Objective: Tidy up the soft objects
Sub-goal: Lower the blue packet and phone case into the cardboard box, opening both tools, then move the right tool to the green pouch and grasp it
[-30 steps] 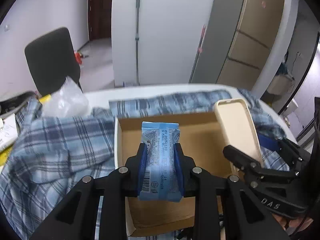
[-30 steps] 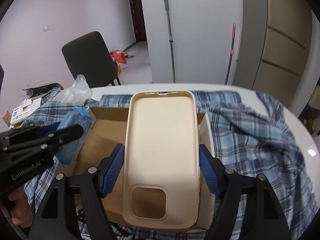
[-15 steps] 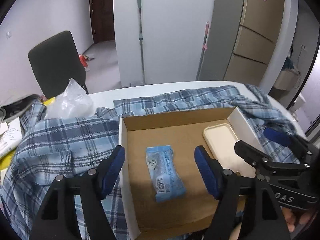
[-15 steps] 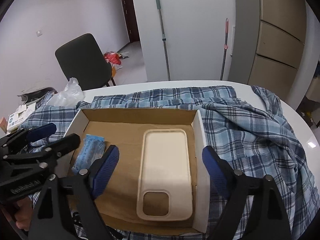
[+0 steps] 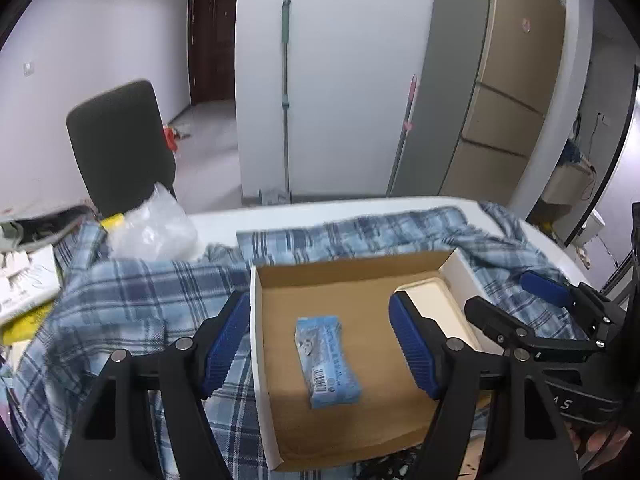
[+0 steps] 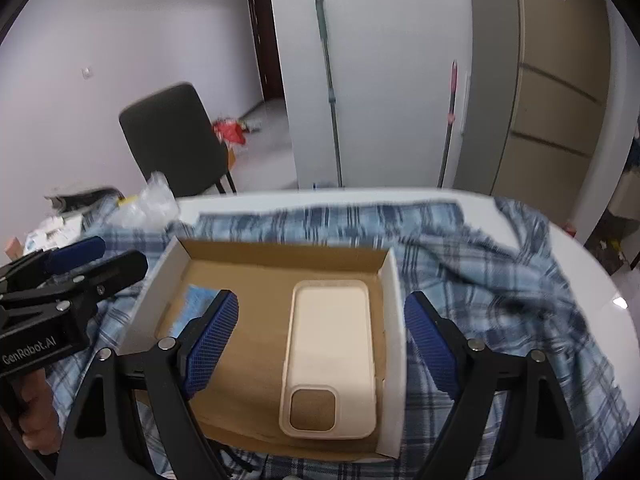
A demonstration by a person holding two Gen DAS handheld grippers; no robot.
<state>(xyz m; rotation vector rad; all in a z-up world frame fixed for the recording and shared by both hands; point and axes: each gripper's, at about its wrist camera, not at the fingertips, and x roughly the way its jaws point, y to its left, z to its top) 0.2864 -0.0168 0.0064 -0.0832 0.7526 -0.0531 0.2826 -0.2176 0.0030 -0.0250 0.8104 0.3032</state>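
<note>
An open cardboard box (image 5: 258,344) (image 6: 394,320) sits on a blue plaid shirt (image 5: 132,304) (image 6: 500,264) spread over the white table. A blue tissue packet (image 5: 326,362) (image 6: 188,304) lies flat in the box's left half. A cream phone case (image 6: 330,360) (image 5: 436,300) lies flat in its right half. My left gripper (image 5: 320,344) is open and empty, above the packet. My right gripper (image 6: 322,344) is open and empty, above the case. Each gripper shows in the other's view, the right one (image 5: 532,316) and the left one (image 6: 80,264).
A clear plastic bag (image 5: 156,224) (image 6: 150,204) and papers (image 5: 24,284) lie at the table's far left. A black chair (image 5: 120,144) (image 6: 176,140) stands behind the table. A mop (image 5: 286,96) leans on the white wall. The table's rounded edge (image 6: 616,304) is at right.
Both grippers opened and let go: the packet and the case now lie in the box. Both grippers have since pulled back and up a little.
</note>
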